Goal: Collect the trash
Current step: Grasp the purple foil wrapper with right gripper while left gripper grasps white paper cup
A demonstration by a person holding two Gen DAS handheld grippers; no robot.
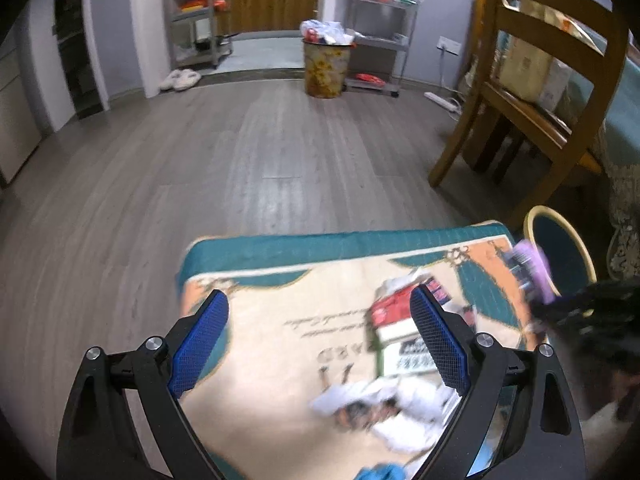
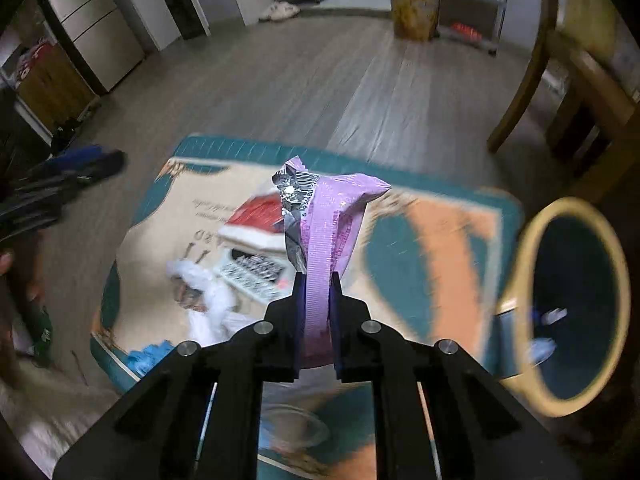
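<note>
A printed rug (image 1: 280, 320) with a teal border lies on the grey wood-plank floor (image 1: 240, 152). Scattered on it are a red-and-white carton (image 1: 394, 312), crumpled white tissue (image 1: 384, 404) and a bit of blue trash (image 1: 380, 472) at the near edge; all of these are blurred. Just off the rug's right corner stands a small dark bin (image 2: 576, 304) with a cream rim, with a few pale scraps in its bottom. A wooden chair (image 1: 532, 92) stands beyond the bin, beside a table draped in a teal cloth. Far across the floor a yellow floral trash can (image 1: 325, 68) overflows with waste, next to a metal shelving rack (image 1: 384, 24); white slippers (image 1: 180, 79) sit by a doorway.

The right gripper (image 2: 317, 280) has its jaws pinched narrow on a purple snack wrapper (image 2: 324, 232), which sticks up and forward from between the fingers, its silver lining and barcode showing at the torn top. The wrapper hangs above the rug, left of the bin and apart from its rim.

The left gripper (image 1: 320, 336) hovers over the rug with its blue-padded fingers (image 1: 198, 348) spread wide and nothing between them; the carton lies just beside the right pad, tissue below it.
</note>
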